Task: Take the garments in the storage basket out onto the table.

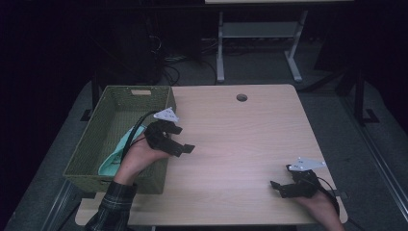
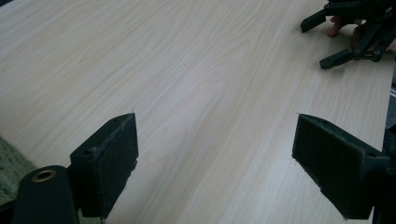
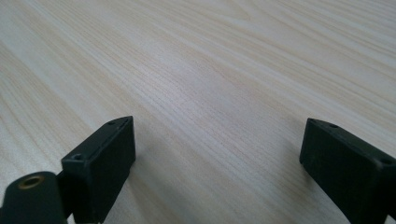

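**Two grippers held open over a bare table as cloth lay in basket**

Two hand-held grippers were seen with their jaws spread wide and nothing between them. The left gripper (image 1: 179, 139) was held just beside the right-hand rim of the green woven basket (image 1: 108, 96), its jaws pointed out over the wooden table (image 1: 240, 139); the hand (image 1: 139, 156) behind it was placed above the basket's near corner. The pale turquoise cloth (image 1: 115, 154) was found lying inside the basket, against its right wall and partly hidden by that hand and its plaid sleeve (image 1: 113, 204). From this it was judged that the cloth had been put in the basket and that the gripper was being carried clear of it.

The right gripper (image 1: 281, 187) was kept low near the table's front right edge, well apart from the basket, probably so that it was out of the way. In the left gripper view it (image 2: 338, 39) was shown far off across the wood.

Little else was noted on the table: a round cable hole (image 1: 242, 97) near its far edge. A white-legged desk frame (image 1: 220, 48) and loose cables were made out on the dark floor behind. Nothing was seen between the grippers.
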Motion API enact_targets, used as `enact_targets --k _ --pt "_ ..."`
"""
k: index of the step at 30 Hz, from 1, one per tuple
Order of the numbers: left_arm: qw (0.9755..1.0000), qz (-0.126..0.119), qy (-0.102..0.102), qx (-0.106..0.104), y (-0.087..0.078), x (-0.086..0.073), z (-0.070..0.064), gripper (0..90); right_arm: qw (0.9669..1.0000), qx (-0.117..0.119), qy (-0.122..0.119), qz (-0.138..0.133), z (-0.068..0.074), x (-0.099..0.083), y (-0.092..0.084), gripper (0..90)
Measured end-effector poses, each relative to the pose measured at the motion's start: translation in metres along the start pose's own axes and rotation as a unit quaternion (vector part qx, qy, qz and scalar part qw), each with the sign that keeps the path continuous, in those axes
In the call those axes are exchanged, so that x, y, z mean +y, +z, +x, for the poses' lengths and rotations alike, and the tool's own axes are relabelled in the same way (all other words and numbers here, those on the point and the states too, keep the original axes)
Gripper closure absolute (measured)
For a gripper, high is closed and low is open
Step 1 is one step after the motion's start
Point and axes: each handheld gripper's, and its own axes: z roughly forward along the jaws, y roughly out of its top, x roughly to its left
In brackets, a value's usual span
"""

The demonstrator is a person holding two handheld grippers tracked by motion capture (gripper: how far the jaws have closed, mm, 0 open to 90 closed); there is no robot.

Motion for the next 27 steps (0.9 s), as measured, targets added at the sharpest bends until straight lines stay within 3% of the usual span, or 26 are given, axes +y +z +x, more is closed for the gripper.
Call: enact_targets --k 15,27 --pt "0.9997 -0.011 -0.010 0.017 -0.021 -0.007 0.013 15.4 1.0000 0.000 0.000 0.000 0.000 0.000 0.000 10.1" --pt "0.9983 -0.011 -0.024 0.053 -0.042 -0.017 0.027 15.4 1.0000 0.000 0.000 0.000 0.000 0.000 0.000 10.1"
